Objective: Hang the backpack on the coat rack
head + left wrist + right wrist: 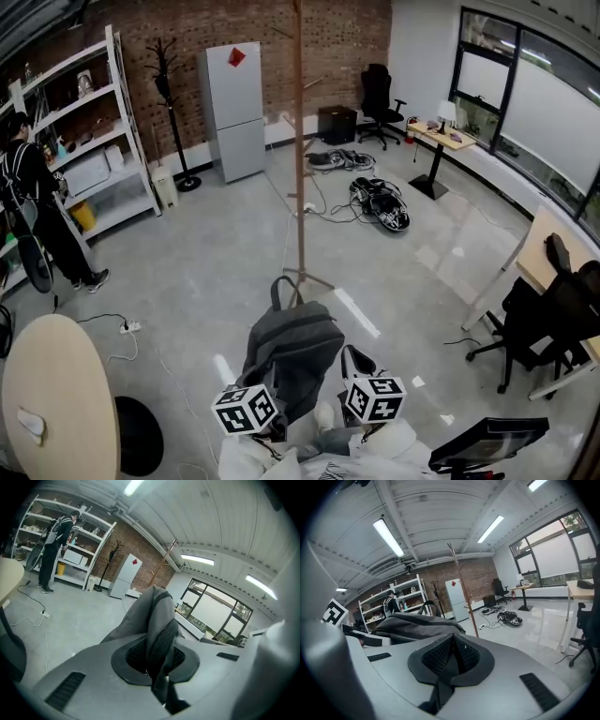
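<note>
Near the bottom of the head view, the grey backpack [291, 352] is held up between the left gripper [247, 410] and the right gripper [373, 398], just before the foot of the wooden rack [299, 169]. At far left a shelf [123, 89] holds white boxes [87, 173] and a yellow bin [82, 217]; a person [33, 202] stands at it.

Left gripper view: the jaws are clamped on a padded strap [161, 639] of the backpack.

Right gripper view: the jaws are pressed together on a flat strap [440, 688]. The backpack lies at left, the rack beyond it.
</note>
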Available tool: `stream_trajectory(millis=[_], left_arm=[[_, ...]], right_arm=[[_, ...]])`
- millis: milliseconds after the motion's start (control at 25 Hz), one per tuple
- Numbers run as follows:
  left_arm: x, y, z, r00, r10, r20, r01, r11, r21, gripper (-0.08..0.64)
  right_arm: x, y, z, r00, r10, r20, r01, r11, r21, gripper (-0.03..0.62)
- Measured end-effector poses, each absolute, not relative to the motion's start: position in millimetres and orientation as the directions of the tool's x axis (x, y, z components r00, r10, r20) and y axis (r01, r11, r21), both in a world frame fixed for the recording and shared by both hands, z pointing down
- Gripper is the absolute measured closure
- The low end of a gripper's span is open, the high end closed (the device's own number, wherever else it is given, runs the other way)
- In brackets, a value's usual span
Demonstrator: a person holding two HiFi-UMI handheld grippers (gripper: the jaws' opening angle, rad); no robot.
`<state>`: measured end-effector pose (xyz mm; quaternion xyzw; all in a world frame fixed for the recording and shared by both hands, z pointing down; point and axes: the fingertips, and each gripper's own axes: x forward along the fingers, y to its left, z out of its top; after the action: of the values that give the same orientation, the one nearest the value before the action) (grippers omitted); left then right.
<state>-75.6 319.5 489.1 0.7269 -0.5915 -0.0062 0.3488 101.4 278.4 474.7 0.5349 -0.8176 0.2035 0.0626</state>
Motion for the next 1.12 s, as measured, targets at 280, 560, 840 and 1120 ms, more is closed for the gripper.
stream_trajectory(millis=[280, 560, 840, 1120], left_arm=[[-81, 298, 495, 0.290, -0.866, 0.407, -0.856, -0.045, 0.515, 0.541], [-82, 264, 496, 0.271, -0.866, 0.420, -0.867, -0.030, 0.498, 0.541], [-86, 226, 493, 0.253, -0.866, 0.432, -0.869, -0.007, 0.495, 0.541], [-83, 189, 489, 0.236, -0.869, 0.434, -0.870, 0.011, 0.494, 0.541]], right_arm=[[95, 254, 483, -0.434, -0.839, 0.328, -0.893, 0.351, -0.281, 0.578], [97, 217, 485, -0.442, -0.835, 0.329, -0.888, 0.354, -0.293, 0.580], [89, 171, 478, -0.464, -0.826, 0.321, -0.877, 0.377, -0.297, 0.580], [88, 129, 478, -0.488, -0.812, 0.320, -0.865, 0.398, -0.307, 0.578]])
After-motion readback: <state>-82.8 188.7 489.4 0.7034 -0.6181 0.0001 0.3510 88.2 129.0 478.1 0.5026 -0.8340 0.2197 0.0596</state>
